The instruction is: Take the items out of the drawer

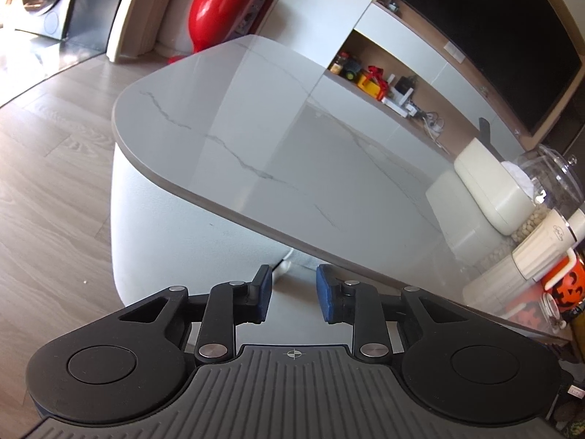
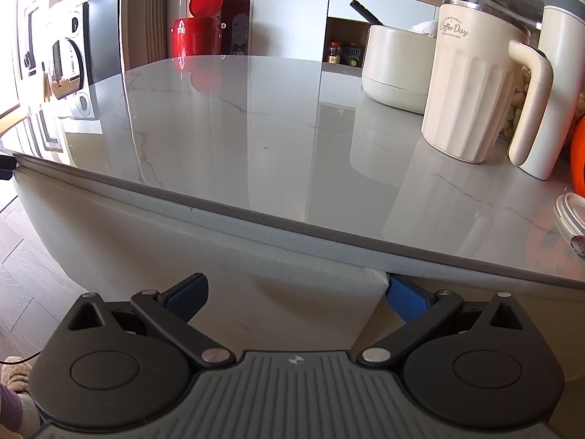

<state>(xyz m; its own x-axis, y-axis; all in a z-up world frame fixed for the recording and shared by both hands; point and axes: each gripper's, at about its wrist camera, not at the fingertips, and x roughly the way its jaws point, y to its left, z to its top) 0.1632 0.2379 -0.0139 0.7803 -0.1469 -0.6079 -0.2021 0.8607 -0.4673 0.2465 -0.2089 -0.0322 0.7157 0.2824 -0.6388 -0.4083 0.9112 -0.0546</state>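
The left tool (image 1: 293,294) is a little apart and holds nothing, below the worktop (image 1: 256,117) edge. The right tool (image 2: 296,298) is wide apart, also below that edge.

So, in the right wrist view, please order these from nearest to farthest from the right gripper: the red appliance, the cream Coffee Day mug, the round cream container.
From the right gripper:
1. Coffee Day mug, on the table's right side, nearest.
2. Round cream container, behind the mug, slightly left.
3. Red appliance, beyond the table's far edge, left of centre.

A glossy marble-look tabletop (image 2: 256,128) tops a matt leather-grained base (image 2: 182,248), beside a ribbed matt cream mug (image 2: 471,84).
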